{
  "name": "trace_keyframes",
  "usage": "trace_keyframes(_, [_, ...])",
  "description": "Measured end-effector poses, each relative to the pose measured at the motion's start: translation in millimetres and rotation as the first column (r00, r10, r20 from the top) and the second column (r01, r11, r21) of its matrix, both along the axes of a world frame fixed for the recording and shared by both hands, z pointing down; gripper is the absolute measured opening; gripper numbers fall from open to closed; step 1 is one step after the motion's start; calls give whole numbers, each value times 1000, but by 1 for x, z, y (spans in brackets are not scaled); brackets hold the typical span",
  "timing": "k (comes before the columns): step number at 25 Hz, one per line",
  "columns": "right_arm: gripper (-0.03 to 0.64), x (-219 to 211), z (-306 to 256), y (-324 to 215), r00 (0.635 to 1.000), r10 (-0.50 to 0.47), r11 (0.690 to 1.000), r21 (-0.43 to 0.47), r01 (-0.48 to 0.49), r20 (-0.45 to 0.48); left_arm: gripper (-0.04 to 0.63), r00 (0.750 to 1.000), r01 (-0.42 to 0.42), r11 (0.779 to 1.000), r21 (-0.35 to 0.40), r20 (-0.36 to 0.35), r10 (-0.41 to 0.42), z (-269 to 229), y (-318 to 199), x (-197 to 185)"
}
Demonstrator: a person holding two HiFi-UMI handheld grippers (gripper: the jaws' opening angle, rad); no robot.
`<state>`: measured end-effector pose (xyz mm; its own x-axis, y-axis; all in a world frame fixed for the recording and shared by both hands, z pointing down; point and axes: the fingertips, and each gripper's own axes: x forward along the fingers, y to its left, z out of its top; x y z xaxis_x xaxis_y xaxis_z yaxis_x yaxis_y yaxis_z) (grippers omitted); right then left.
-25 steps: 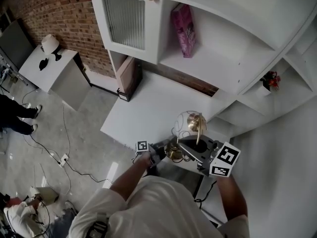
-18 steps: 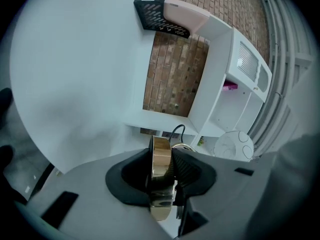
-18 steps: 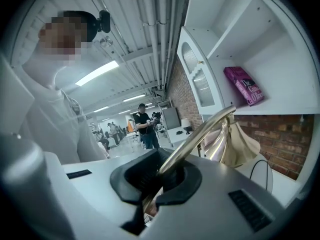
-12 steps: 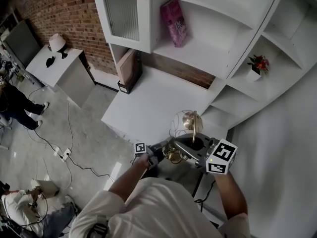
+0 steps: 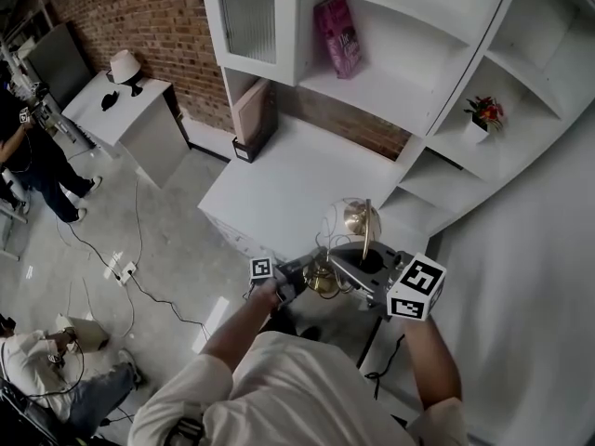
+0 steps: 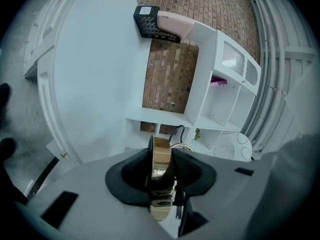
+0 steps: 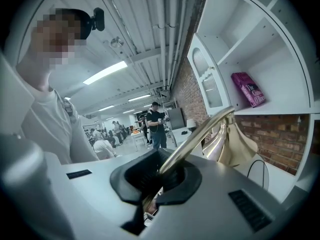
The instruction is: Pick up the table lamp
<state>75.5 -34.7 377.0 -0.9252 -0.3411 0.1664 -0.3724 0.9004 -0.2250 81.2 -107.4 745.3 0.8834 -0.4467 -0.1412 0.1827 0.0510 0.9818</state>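
Note:
The table lamp has a wire globe shade, a gold stem and a round gold base, and hangs in the air over the front edge of the white desk. In the head view my left gripper is shut on the gold base from the left. My right gripper is shut on the stem from the right. The left gripper view has the base edge-on, pinched between the black pads of that gripper. Along the right gripper view the stem runs out of the closed gripper to the gold cone.
White shelves behind the desk hold a pink book and a small flower pot. A black file holder stands at the desk's back left. Left is a low cabinet with a small lamp, people and floor cables.
Both grippers have carried the lamp together across the desk's front and slightly up. The desk and shelves have shifted in the head view. Both grips are unchanged.

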Motion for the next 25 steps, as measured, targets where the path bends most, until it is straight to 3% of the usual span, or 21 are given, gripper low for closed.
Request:
trace_keyframes(13, [14, -33, -9, 9, 998, 55, 998, 21, -56, 27, 146, 997, -75, 997, -8, -35, 75, -10, 6, -18])
trace_keyframes(25, [12, -30, -10, 6, 995, 92, 996, 17, -93, 33, 146, 991, -130, 991, -14, -31, 129, -10, 5, -12])
